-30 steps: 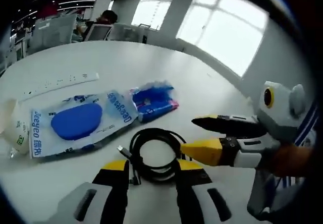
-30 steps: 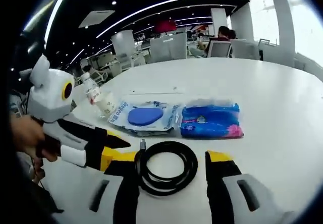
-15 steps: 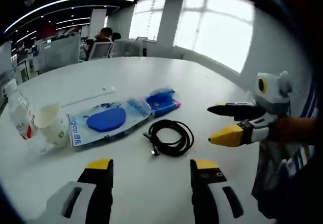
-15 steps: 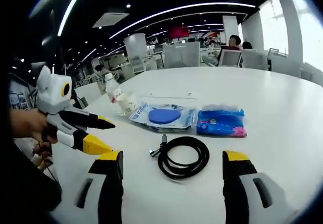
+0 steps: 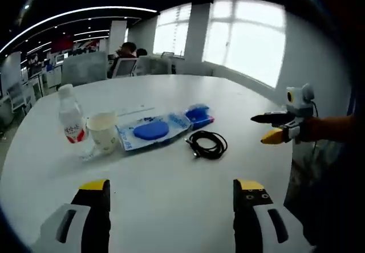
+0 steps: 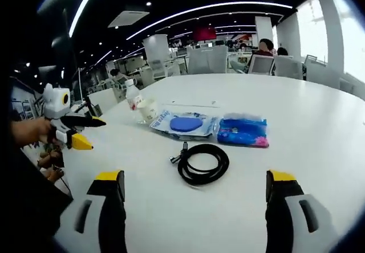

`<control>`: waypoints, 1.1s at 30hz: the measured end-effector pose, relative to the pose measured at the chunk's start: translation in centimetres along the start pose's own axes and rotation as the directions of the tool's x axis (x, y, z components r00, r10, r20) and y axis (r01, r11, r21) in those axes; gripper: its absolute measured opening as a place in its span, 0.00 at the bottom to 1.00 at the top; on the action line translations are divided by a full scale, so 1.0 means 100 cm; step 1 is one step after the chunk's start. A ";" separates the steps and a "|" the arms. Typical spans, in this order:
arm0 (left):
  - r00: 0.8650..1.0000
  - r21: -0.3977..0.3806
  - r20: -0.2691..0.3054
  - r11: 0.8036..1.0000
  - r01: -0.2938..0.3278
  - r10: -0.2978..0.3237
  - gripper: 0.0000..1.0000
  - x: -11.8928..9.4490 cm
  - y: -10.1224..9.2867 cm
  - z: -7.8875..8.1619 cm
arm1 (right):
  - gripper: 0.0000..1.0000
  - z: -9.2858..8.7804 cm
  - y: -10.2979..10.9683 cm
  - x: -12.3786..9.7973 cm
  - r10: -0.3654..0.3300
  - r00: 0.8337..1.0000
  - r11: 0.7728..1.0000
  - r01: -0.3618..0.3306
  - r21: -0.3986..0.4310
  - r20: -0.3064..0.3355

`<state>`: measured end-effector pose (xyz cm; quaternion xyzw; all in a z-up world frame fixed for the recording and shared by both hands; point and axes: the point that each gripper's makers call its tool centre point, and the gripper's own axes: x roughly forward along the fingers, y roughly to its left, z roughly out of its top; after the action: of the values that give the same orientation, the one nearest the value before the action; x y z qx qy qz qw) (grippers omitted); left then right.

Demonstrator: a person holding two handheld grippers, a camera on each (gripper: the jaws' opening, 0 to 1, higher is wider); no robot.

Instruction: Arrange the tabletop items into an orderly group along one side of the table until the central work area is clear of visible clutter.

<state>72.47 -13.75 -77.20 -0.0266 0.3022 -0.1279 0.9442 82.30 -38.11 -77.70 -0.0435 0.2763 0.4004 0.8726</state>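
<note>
1. In the left gripper view, the left hand-held gripper [image 5: 171, 193] stood nearest, its yellow-tipped jaws spread wide over bare white tabletop [image 5: 171, 207] and holding nothing.
2. In the right gripper view, the right hand-held gripper [image 6: 194, 187] likewise had its jaws wide apart above the tabletop [image 6: 194, 219], empty.
3. Just beyond the right gripper's jaws lay a coiled black cable [image 6: 202, 163], its plug end pointing left; in the left gripper view the same cable [image 5: 208, 145] lay past the middle of the tabletop.
4. Behind the cable sat a blue packet [image 6: 242, 131] with a pink corner, and just beside it a clear pouch holding a blue oval pad [image 6: 185, 123].
5. Further left along that row stood a paper cup [image 6: 148, 109] and a plastic bottle [image 6: 134, 97] with a red label, close together.
6. The left gripper view showed the same row: bottle [image 5: 71, 116], cup [image 5: 104, 131], pouch [image 5: 151, 131] and packet [image 5: 199, 116].
7. Each gripper appeared in the other's view, held by a hand off the tabletop's edge, jaws apart.
8. Farthest back were office chairs [image 6: 205, 59], seated people and bright windows [image 5: 245, 42].
</note>
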 end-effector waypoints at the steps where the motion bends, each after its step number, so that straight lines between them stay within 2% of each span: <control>1: 1.000 0.000 -0.002 1.000 0.002 -0.002 0.90 -0.005 0.003 -0.003 | 1.00 -0.002 0.000 -0.003 0.002 1.000 1.000 -0.003 -0.003 -0.006; 5: 1.000 0.005 -0.026 1.000 -0.014 0.014 0.99 -0.018 0.011 -0.011 | 1.00 -0.004 0.004 -0.014 0.016 1.000 1.000 -0.016 -0.019 -0.010; 11: 0.999 0.003 -0.012 0.999 -0.033 0.033 1.00 -0.037 0.015 -0.012 | 1.00 -0.004 0.007 -0.028 0.015 1.000 1.000 -0.016 -0.023 -0.010; 16: 1.000 0.001 -0.017 1.000 -0.016 0.016 1.00 -0.048 0.018 -0.020 | 1.00 -0.007 0.004 -0.037 0.001 1.000 0.999 -0.002 -0.038 -0.020; 18: 0.999 0.001 -0.032 1.000 -0.008 0.008 1.00 -0.051 0.019 -0.025 | 1.00 -0.010 0.001 -0.041 -0.012 0.999 0.998 0.010 -0.054 -0.041; 20: 0.998 -0.005 -0.067 1.000 -0.014 0.013 1.00 -0.053 0.021 -0.031 | 1.00 -0.016 0.000 -0.045 -0.008 0.997 1.000 0.006 -0.030 -0.072; 21: 0.997 -0.008 -0.083 1.000 -0.014 0.013 1.00 -0.055 0.022 -0.033 | 1.00 -0.016 -0.001 -0.046 -0.008 0.998 1.000 0.006 -0.025 -0.067; 24: 0.997 -0.016 -0.076 1.000 -0.025 0.024 1.00 -0.059 0.029 -0.032 | 1.00 -0.014 -0.004 -0.049 -0.016 0.998 1.000 0.014 -0.027 -0.054; 33: 0.997 -0.041 -0.069 0.999 -0.033 0.030 1.00 -0.069 0.042 -0.027 | 1.00 -0.015 -0.004 -0.054 -0.019 0.998 1.000 0.019 -0.008 -0.066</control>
<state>66.41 -7.85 -76.01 -0.0375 0.3374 -0.1077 0.9344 79.06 -42.43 -76.27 -0.0626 0.3031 0.3916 0.8665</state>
